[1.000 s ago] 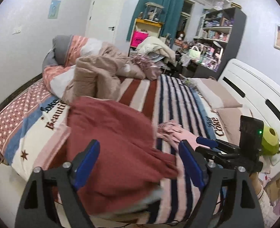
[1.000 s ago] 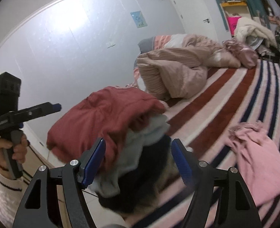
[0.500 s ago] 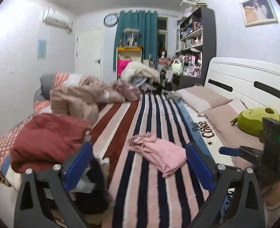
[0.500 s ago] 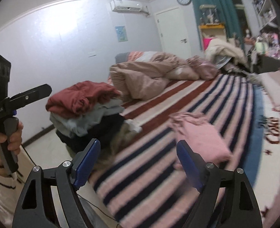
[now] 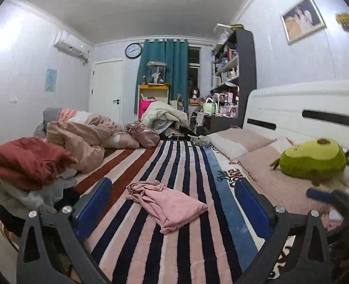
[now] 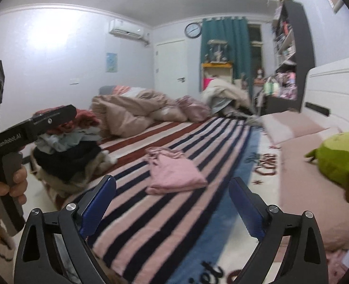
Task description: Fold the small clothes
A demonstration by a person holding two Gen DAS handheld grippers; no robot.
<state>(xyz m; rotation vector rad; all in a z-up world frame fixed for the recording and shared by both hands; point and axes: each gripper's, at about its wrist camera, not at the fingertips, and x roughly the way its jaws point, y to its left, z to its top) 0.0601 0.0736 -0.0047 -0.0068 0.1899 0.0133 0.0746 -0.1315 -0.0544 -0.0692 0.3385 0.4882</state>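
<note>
We hold both tongs empty, jaws widening, with the crumpled pink garment (image 5: 167, 204) on the striped bedspread (image 5: 186, 165) dead ahead of the left gripper (image 5: 172, 203) and the right gripper (image 6: 172, 203), long axis running away leftward, neither clearly nearer.

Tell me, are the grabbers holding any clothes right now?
No, nothing is held. The left hand-held gripper is open and the right hand-held gripper is opening, both empty. The pink garment lies loose on the striped bed cover.
</note>
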